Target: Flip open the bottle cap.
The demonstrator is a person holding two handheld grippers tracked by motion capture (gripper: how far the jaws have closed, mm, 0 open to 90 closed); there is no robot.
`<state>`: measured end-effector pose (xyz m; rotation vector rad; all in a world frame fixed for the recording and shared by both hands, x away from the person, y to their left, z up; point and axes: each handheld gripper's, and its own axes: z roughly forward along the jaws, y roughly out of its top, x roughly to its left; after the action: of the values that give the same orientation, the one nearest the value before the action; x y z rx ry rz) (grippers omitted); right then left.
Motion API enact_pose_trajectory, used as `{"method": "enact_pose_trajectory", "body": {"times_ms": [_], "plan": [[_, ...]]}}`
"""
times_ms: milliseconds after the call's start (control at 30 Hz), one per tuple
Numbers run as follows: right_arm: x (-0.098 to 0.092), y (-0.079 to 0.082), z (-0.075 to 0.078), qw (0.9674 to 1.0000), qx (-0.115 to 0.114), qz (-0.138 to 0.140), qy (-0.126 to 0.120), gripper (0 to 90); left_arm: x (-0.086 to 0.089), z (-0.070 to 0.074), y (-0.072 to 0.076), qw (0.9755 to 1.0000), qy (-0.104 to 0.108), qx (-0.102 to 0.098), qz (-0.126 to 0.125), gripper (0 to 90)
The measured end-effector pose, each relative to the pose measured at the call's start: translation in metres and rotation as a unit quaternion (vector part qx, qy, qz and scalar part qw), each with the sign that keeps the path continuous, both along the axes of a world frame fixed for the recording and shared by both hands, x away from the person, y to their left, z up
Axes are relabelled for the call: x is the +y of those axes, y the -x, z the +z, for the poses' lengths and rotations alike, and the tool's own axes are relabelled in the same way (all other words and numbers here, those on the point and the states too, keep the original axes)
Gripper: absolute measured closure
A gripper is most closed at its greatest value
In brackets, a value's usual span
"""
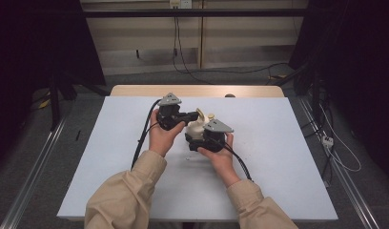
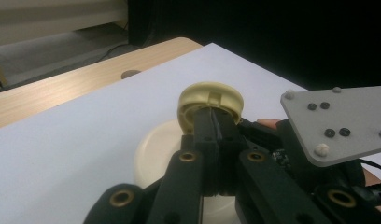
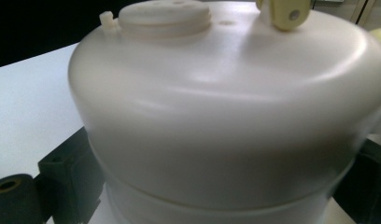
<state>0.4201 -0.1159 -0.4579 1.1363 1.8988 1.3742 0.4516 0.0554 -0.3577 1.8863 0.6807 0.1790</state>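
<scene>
Nearest to the camera in the high view, two beige sleeves (image 1: 130, 191) come in from the bottom edge, and each hand holds one gripper above the white table (image 1: 111, 167).

The right gripper (image 1: 198, 142) is a little closer to the person. Its jaws stand wide, one on each side of the lower part of a cream container (image 3: 226, 116), and in the right gripper view the dark jaw blocks sit against the two sides of its body, so it is clamped on the container. The container stands upright near the middle of the table. On its top there is a round raised opening (image 3: 164, 16).

A little farther, the left gripper (image 2: 216, 122) reaches toward the top of the container from the person's left. Its two jaws are pressed together, and between their tips they pinch the edge of a yellowish round lid (image 2: 210, 100). The lid stands tilted up on its edge, above the top of the container. Whether it is joined to the container by a hinge I cannot tell for sure.

Behind the white surface, a strip of wooden tabletop (image 1: 197, 90) shows, and then the grey floor with black cables (image 1: 183, 62).
</scene>
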Motion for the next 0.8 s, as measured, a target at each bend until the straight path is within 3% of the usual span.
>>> {"method": "enact_pose_trajectory", "body": {"times_ms": [800], "plan": [[-0.0001, 0.0000, -0.0001, 1.0000, -0.002, -0.001, 0.001, 5.4, -0.0068, 0.0015, -0.0026, 1.0000, -0.005, -0.002, -0.001, 90.0]]}}
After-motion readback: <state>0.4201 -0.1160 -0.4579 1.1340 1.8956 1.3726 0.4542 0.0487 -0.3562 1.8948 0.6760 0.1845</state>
